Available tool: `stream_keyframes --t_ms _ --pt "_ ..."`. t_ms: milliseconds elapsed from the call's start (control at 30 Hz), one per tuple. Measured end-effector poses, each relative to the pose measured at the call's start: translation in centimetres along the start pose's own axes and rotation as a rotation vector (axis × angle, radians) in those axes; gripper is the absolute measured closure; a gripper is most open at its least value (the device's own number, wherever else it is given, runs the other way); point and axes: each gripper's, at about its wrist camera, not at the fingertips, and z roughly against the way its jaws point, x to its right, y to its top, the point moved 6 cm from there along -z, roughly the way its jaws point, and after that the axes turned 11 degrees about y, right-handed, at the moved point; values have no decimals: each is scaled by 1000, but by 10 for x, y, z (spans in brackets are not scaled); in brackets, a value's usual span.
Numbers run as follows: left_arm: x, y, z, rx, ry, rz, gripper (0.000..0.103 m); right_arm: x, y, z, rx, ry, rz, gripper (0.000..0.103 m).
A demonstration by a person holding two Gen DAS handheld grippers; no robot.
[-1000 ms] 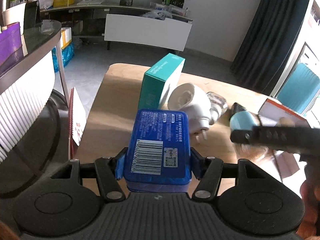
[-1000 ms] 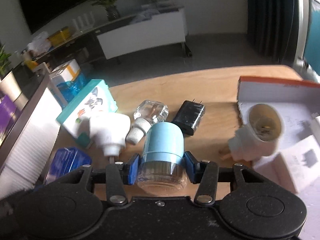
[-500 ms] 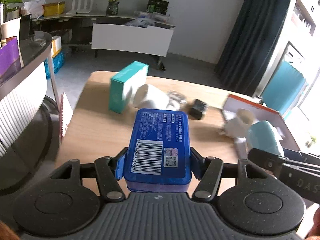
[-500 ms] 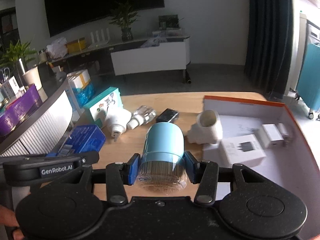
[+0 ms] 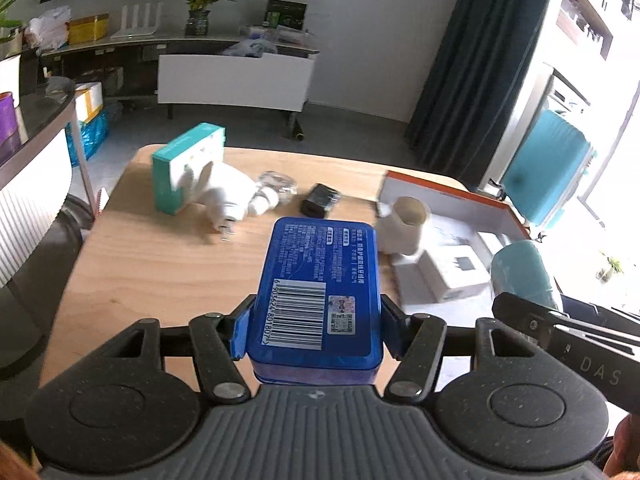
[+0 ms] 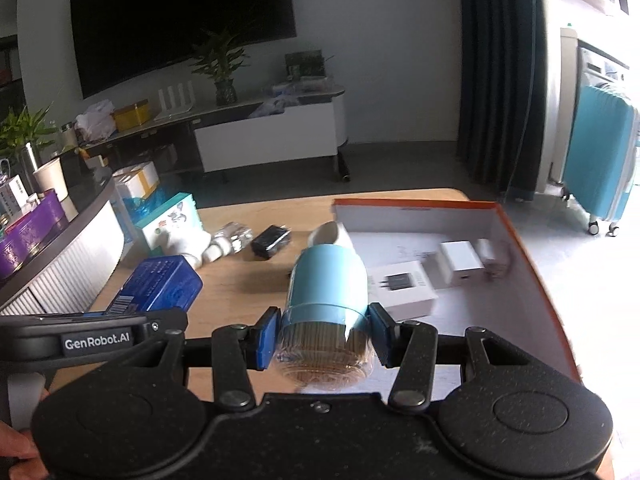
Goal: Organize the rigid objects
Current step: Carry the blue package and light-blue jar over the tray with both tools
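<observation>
Above the table (image 5: 160,264), the left gripper (image 5: 314,330) is clamped on a blue tin (image 5: 318,284) and the right gripper (image 6: 323,334) pinches a toothpick jar (image 6: 326,300) beside the orange-rimmed box (image 6: 520,240).

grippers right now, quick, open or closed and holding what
Left gripper: closed on the blue tin.
Right gripper: closed on the toothpick jar, light blue cap pointing forward.
</observation>
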Motion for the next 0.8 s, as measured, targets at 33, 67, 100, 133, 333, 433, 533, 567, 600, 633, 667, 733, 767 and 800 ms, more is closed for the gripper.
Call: stream_keyframes --t_ms 33,67,100,133,333,433,533,567,600,633,667,733,767,800 --pt "7 -2 2 -1 -8 -5 41 5 0 5 6 -5 -6 45" --pt "13 -3 3 -3 -18 -11 41 10 -2 8 8 -9 -11 45" --pt "19 -4 4 -5 -26 -15 41 17 -4 15 14 -18 -17 45" --pt "24 -5 6 -4 -32 -20 41 20 -5 18 17 -24 -18 45" --pt "49 -10 11 -5 -49 -50 41 39 -8 37 35 -53 -34 45" --pt "57 -10 12 -2 -55 -61 41 43 -8 41 42 -62 -37 45" --pt "65 -10 13 -1 -67 -66 41 51 -8 47 47 -82 -41 45" --pt "68 -10 13 2 -68 -71 41 53 -8 49 47 -86 -42 45" --pt "70 -10 14 6 -67 -78 41 54 -8 49 49 -89 -42 45" --pt "72 -9 14 8 -70 -82 41 55 -7 50 52 -91 -41 45" --pt "74 -9 14 10 -73 -84 41 57 -7 50 51 -94 -38 45" --pt "78 -8 14 12 -78 -93 41 59 -5 52 55 -100 -36 45" --pt "80 -9 14 12 -81 -96 41 59 -5 52 55 -100 -36 45" --pt "82 -9 13 11 -84 -99 41 60 -4 52 57 -103 -35 45"
